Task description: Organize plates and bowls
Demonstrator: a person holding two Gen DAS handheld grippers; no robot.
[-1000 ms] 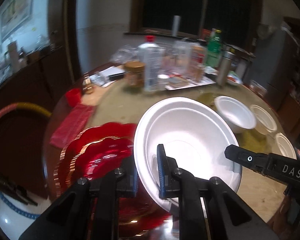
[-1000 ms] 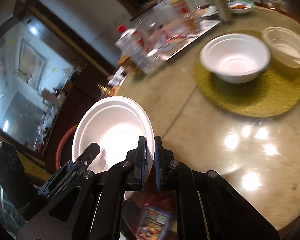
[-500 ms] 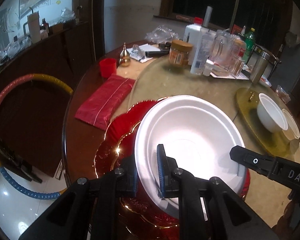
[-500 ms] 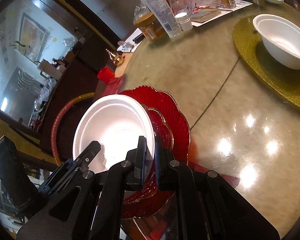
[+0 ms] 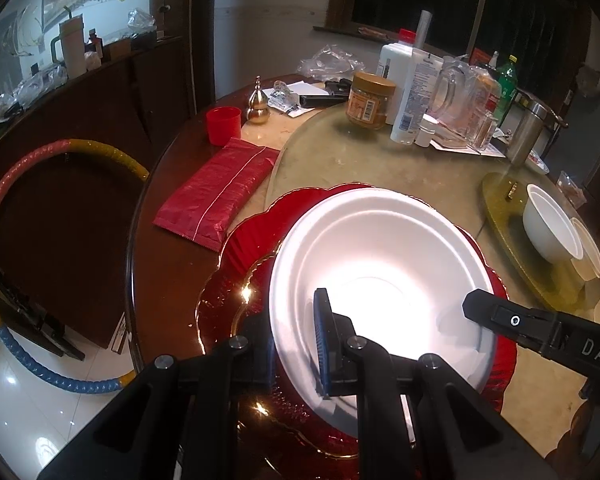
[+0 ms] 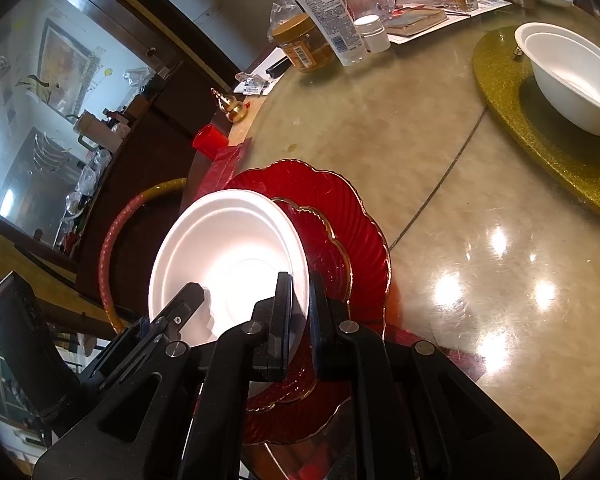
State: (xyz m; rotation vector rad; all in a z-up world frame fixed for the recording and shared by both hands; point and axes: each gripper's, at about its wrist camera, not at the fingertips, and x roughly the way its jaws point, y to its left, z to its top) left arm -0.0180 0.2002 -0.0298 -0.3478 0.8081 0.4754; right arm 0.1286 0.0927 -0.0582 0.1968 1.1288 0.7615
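Bowl — white, foam-like — sits low in the centre of both views, over the red plates, a smaller scalloped one on a larger. Whether its base touches the top plate cannot be told. Left hand-held gripper is clamped on the near-left rim, one finger inside, one outside; right hand-held gripper pinches the opposite rim the same way.

Judging by this, one bowl is nearly stacked on the plates but not yet let go. Left to do, it seems: a second white bowl stands on a gold mat at the upper right of the right wrist view, and the left wrist view shows paler bowls at its right edge. Bottles and jars crowd the far tabletop.
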